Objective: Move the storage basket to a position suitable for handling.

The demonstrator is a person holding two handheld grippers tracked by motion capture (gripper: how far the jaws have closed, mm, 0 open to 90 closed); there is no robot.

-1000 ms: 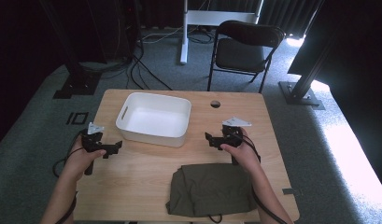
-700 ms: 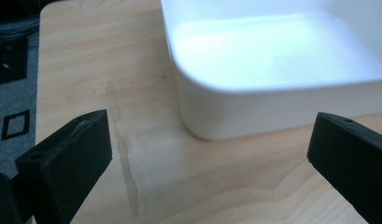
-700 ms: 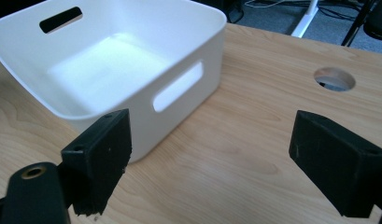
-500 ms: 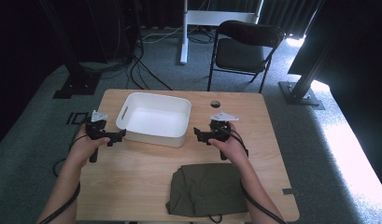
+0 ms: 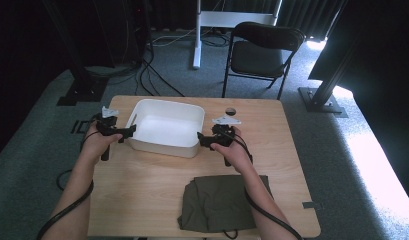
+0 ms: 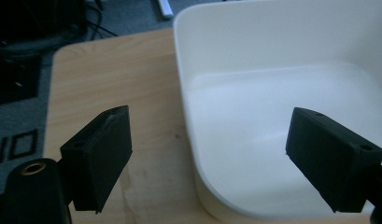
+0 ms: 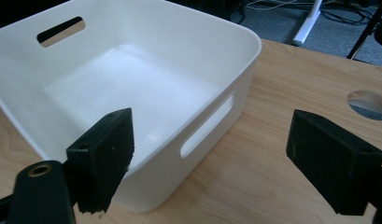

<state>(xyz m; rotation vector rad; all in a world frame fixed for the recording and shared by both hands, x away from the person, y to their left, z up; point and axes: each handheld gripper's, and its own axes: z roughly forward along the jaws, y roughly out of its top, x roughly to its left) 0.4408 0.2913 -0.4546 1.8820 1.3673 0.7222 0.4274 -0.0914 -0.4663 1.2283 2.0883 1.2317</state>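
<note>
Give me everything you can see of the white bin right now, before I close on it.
The white bin is a smooth, plastic-looking rectangular tub with rounded corners and a slot handle cut in each short end wall. It stands upright and empty on the wooden table, toward its far edge. The left gripper straddles one end wall, the right gripper the other, jaws open, pads not yet pressing. The folded olive cloth lies apart, nearer the person.

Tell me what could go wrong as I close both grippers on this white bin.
1. Both grippers straddle a thin wall of the white bin with fingers open; the left gripper has just been closing, not yet gripping. An uneven clamp could tilt the bin.
2. The right gripper sits near the handle slot; a finger might slip into it.
3. The folded olive cloth lies close by; dragging the bin back could catch it.
</note>
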